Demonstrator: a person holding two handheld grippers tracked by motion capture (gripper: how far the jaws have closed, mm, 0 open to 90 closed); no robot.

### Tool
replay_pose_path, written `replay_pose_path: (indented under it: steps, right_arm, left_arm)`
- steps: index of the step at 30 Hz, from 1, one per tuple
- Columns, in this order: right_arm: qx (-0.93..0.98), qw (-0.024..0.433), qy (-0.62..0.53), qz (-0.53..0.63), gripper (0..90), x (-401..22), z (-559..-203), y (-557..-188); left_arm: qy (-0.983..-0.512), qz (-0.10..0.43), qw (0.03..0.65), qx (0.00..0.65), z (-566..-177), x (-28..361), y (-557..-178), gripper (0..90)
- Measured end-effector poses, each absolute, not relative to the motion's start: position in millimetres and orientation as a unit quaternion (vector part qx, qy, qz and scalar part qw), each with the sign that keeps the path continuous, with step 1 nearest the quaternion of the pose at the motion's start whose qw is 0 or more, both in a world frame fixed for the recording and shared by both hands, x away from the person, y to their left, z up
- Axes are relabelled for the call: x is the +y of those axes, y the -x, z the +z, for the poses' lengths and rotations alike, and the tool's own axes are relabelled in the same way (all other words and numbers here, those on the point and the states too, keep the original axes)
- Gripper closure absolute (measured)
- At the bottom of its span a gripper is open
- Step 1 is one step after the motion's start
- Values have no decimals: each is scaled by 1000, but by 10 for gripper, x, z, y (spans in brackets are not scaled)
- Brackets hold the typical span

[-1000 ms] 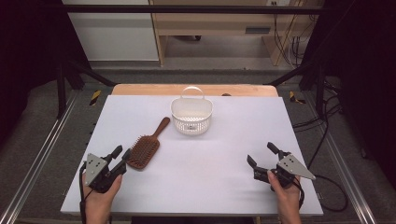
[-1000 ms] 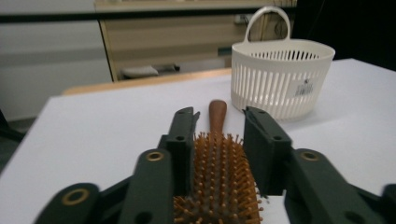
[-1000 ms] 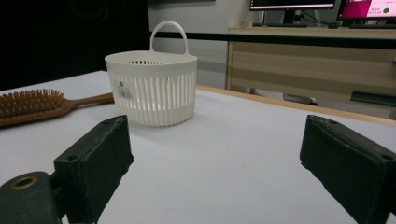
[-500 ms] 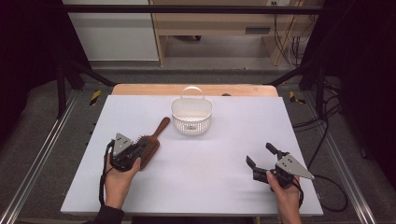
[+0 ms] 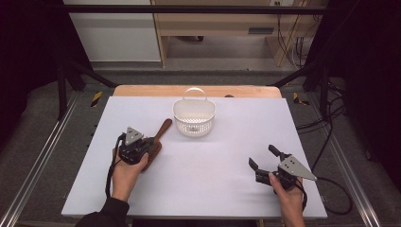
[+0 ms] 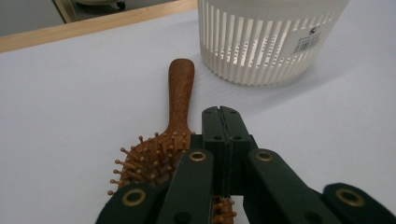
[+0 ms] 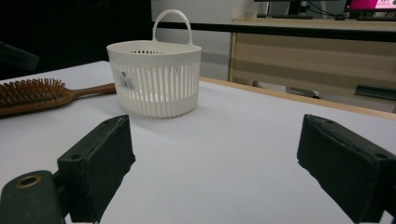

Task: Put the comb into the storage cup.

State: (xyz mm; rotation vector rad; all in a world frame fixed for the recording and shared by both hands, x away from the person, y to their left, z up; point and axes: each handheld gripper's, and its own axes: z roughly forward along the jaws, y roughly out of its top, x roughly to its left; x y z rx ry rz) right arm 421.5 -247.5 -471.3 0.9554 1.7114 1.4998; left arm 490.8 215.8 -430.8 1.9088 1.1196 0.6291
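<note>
On the white table (image 5: 227, 189), brown wooden hairbrush (image 5: 156, 144) bristles up, left gripper (image 6: 223, 122) jaws pressed together over it, right gripper (image 5: 265, 158) jaws apart.

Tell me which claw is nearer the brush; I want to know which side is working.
Left. The left claw sits over the brush head; the right claw is far across the table.

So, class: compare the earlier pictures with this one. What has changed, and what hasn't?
The left gripper moved from the table's near left edge to the hairbrush and its jaws shut over the bristle head. The right gripper stayed put, open. The basket and brush haven't moved.
</note>
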Motion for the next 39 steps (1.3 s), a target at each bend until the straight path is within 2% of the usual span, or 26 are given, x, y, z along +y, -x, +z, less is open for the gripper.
replay_pose_path:
  steps: [9,29,39]
  right_arm:
    - [655,328,-367,574,113,-2486,-4716,-4198]
    - [656,326,-367,573,114,-2482,-4718,-4202]
    - [658,322,-365,574,114,-2482,-4720,-4206]
  left_arm:
    - [-775,229,369,459,-4393,2080,-5085,898]
    - [-771,224,352,481,-4489,2098,-5254,898]
    - [-781,215,346,474,-4502,2098,-5186,899]
